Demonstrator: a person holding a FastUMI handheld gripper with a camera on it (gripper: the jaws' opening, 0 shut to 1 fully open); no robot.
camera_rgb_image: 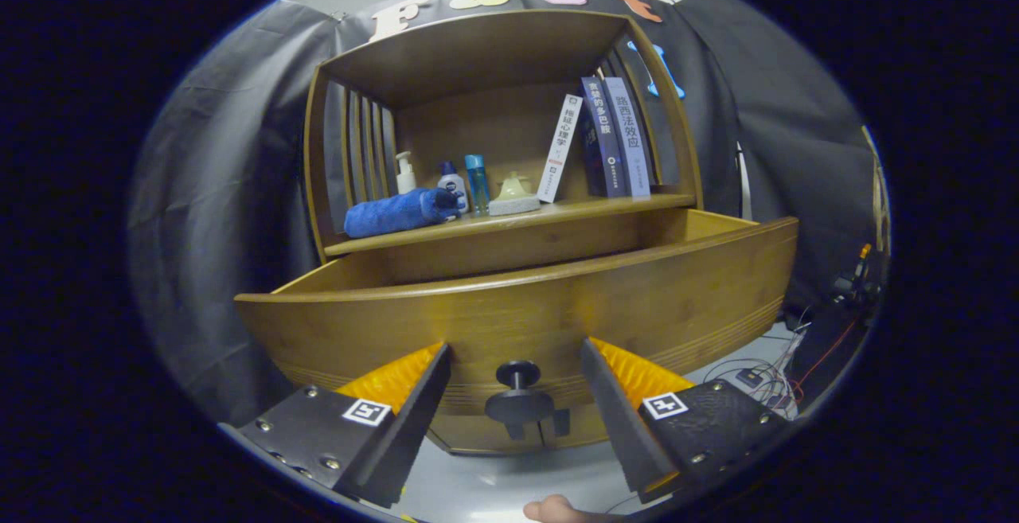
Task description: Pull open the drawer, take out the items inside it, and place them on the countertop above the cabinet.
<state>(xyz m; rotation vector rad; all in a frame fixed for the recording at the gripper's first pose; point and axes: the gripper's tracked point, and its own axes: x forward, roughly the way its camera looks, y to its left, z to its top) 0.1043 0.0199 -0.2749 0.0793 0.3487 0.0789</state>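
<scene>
One wooden cabinet (478, 53) we see, its drawer (517, 308) pulled out below the surface (605, 206) bearing books (613, 137), blue towel (398, 212), bottles (476, 182). Our fingers (516, 384) spread wide, flanking the drawer's knob (518, 396) untouched.

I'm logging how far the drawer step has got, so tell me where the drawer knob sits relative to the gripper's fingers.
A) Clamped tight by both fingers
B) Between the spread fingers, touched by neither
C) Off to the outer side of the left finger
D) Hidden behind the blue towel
B: the dark round knob on the pulled-out drawer sits in the gap of the open gripper, with clear space to each finger.
</scene>
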